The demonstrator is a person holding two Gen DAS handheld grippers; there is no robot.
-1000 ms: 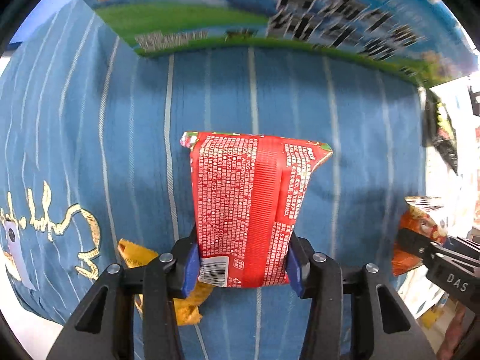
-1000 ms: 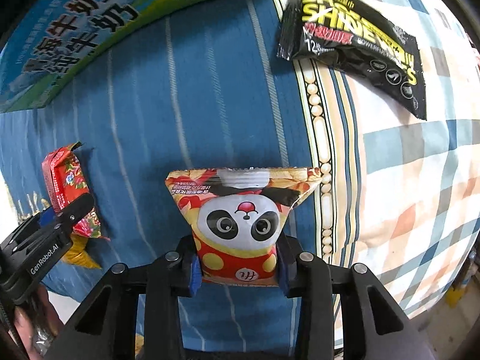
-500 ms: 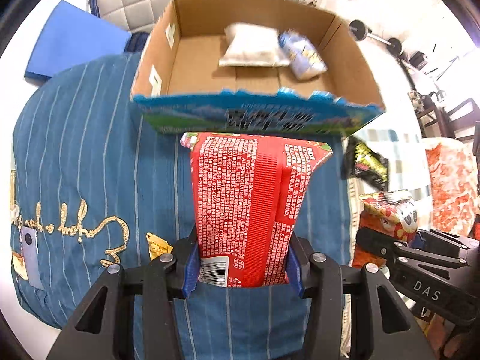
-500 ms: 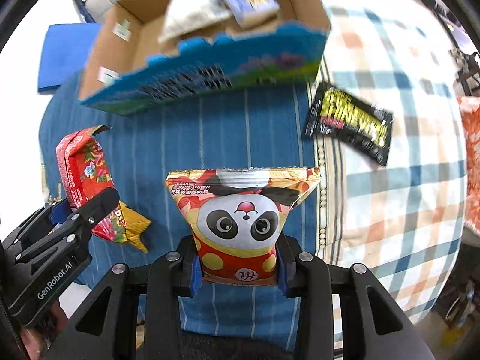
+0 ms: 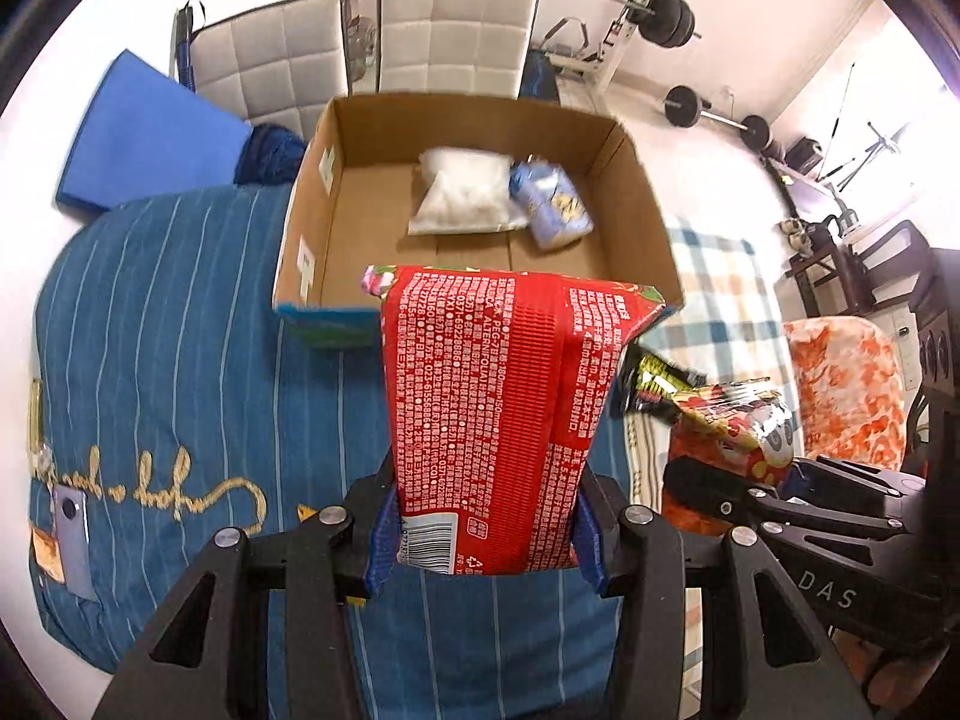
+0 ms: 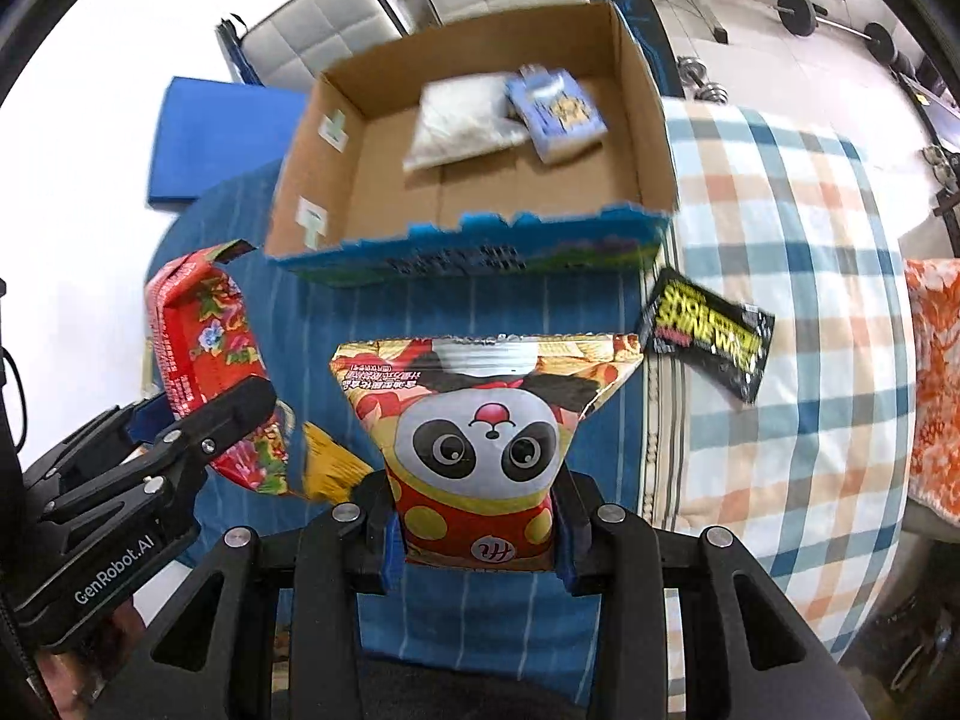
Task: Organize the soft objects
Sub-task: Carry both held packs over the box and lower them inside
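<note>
**Two packs held above the bed, box ahead**

While both grippers hang over the bed [image 6: 798, 312], you have the box [image 6: 645, 138] straight ahead, open-topped and resting on the blue striped cover.

Largest first: one bed, spread with a blue striped cover on one side and a checked blanket on the other. One cardboard box sits on it. Inside lie two packs: one white pack [image 5: 465, 198] and one pale blue pack [image 5: 552, 207], touching each other near the far wall. The rest of the floor is bare card.

Your left gripper [image 5: 483, 534] pinches the red pack [image 5: 498, 408] by its lower end, with the sealed top standing free above the jaws. Your right gripper [image 6: 477, 534] pinches the panda pack [image 6: 483, 426] the same way. Both packs are clear of the cover.

Loose on the bed I count two more: one black pack [image 6: 708, 333] on the checked blanket near the box corner, and one yellow pack [image 6: 327, 468] on the blue cover between your grippers.

Handling, as I judge it: these packs are light, air-filled and crinkly, so they dent easily and their film is slippery. Grip low across the body or by a sealed edge, firmly enough to stop sliding but not enough to crush the contents. Six packs in all.
</note>
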